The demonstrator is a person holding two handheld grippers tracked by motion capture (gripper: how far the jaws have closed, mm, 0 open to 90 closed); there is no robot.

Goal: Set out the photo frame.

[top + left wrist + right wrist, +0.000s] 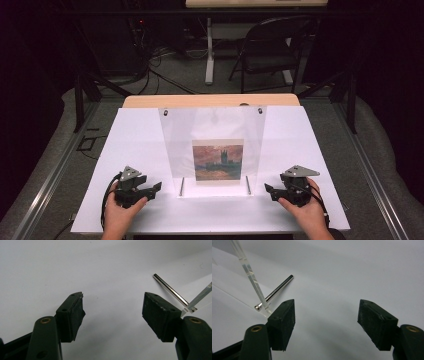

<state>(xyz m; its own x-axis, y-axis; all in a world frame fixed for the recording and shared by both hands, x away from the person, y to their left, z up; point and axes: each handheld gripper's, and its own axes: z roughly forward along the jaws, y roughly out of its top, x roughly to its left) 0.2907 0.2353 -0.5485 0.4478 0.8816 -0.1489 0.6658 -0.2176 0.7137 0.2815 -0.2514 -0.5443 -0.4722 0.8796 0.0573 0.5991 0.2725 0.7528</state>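
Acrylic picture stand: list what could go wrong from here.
1. The acrylic stand leans upright on two thin metal pins; a bump from either side could tip it.
2. The left tongs and right tongs are open and empty, flanking the stand's lower corners; uneven grips could twist the clear panel.
3. The painting print sits low in the stand and might slide out if the stand tilts.
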